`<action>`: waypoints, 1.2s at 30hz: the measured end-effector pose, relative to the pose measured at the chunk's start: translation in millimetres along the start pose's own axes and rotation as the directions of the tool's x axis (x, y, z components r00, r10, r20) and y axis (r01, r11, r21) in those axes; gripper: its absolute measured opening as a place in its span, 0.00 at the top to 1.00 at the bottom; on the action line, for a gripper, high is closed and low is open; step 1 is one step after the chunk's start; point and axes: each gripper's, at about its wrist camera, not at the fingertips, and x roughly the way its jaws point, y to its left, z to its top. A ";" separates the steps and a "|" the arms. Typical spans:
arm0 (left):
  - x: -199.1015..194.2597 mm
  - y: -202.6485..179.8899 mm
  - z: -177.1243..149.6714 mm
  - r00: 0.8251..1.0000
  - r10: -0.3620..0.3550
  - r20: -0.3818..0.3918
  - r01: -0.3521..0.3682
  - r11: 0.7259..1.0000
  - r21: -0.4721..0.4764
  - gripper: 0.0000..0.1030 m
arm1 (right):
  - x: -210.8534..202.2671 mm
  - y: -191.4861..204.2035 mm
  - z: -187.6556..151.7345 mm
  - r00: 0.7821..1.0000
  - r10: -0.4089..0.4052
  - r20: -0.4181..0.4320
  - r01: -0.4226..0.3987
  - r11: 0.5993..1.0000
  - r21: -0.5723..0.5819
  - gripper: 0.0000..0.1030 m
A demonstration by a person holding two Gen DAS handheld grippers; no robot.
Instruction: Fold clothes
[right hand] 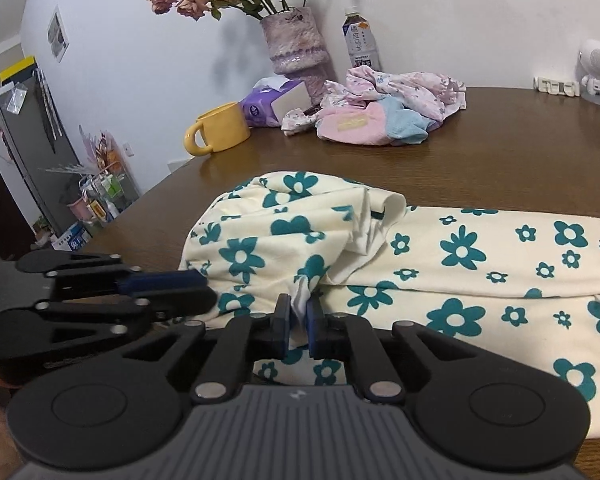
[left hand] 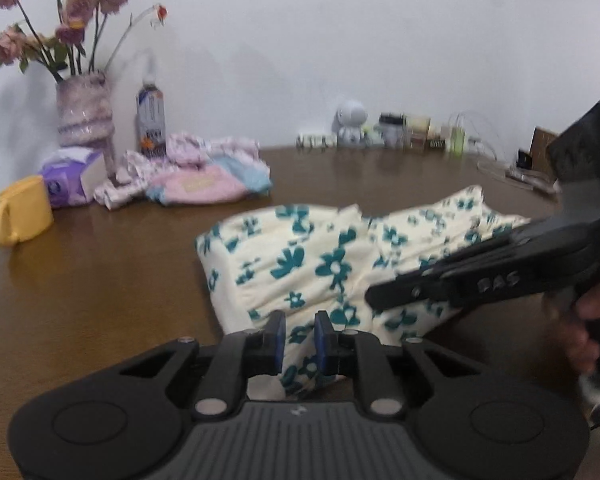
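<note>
A cream garment with teal flowers [left hand: 300,256] [right hand: 460,264] lies partly folded on the brown table [left hand: 100,280] [right hand: 460,152]. My left gripper [left hand: 300,344] sits at the garment's near corner, its blue pads closed on a thick fold of the cloth. In the right wrist view the left gripper [right hand: 204,288] comes in from the left at the garment's edge. My right gripper [right hand: 299,320] is shut, pinching a bunched bit of the floral cloth. From the left wrist view the right gripper [left hand: 380,294] reaches in over the garment, held by a person's hand [left hand: 588,320].
A loose pile of pink, white and blue clothes [left hand: 196,176] [right hand: 380,108] lies at the table's back. Beside it stand a yellow mug [left hand: 20,216] [right hand: 220,128], a purple tissue pack [left hand: 68,176], a flower vase [left hand: 84,112] and a bottle [left hand: 151,120]. A white figurine [left hand: 352,122] stands by the wall.
</note>
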 end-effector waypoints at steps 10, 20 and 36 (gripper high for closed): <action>3.9 -0.6 -3.4 1.000 0.012 -0.006 -0.012 1.000 -0.009 0.89 | -38.9 26.8 7.2 0.989 -0.053 0.138 0.077 0.982 -0.174 0.63; 3.7 -4.1 -5.4 0.999 0.032 0.002 -0.032 0.999 -0.011 0.89 | 2.8 47.8 23.6 0.994 -0.016 0.109 0.046 0.958 -0.282 0.72; -15.1 6.4 28.0 0.989 0.049 0.140 -0.046 0.999 -0.021 0.87 | 22.1 17.5 11.3 1.000 -0.015 0.004 0.016 0.989 -0.146 0.76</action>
